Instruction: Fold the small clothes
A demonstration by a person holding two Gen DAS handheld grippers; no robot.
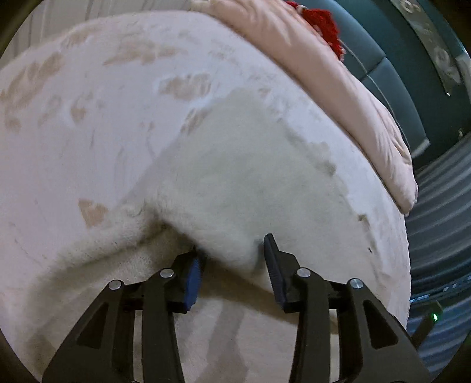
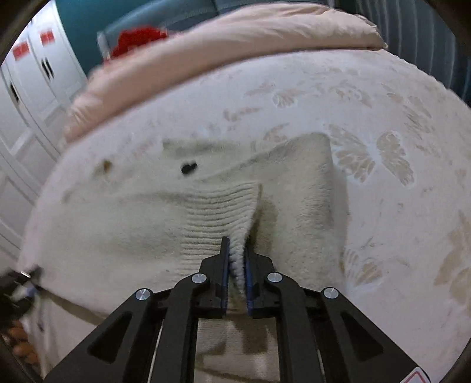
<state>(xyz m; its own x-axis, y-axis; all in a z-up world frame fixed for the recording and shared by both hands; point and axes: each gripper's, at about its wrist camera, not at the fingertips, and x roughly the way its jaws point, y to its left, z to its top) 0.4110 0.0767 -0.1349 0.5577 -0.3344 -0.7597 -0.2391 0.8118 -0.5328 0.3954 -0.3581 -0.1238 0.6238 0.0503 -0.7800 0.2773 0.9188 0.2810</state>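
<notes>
A fluffy white sweater (image 2: 123,224) lies spread on the bed's pale patterned blanket (image 2: 382,123). My right gripper (image 2: 236,259) is shut on the sweater's ribbed hem (image 2: 217,218), which bunches up between the blue pads. In the left wrist view the same white sweater (image 1: 235,182) fills the middle. My left gripper (image 1: 232,250) is open, its jaws either side of a lifted fold of the sweater's edge, the fabric resting between the fingers. A small dark spot (image 2: 188,168) shows on the garment.
A pink duvet (image 1: 338,76) lies folded along the far side of the bed, with something red (image 1: 323,23) beyond it. A teal headboard or sofa (image 1: 391,88) and striped floor lie right. White cabinets (image 2: 26,88) stand left of the bed.
</notes>
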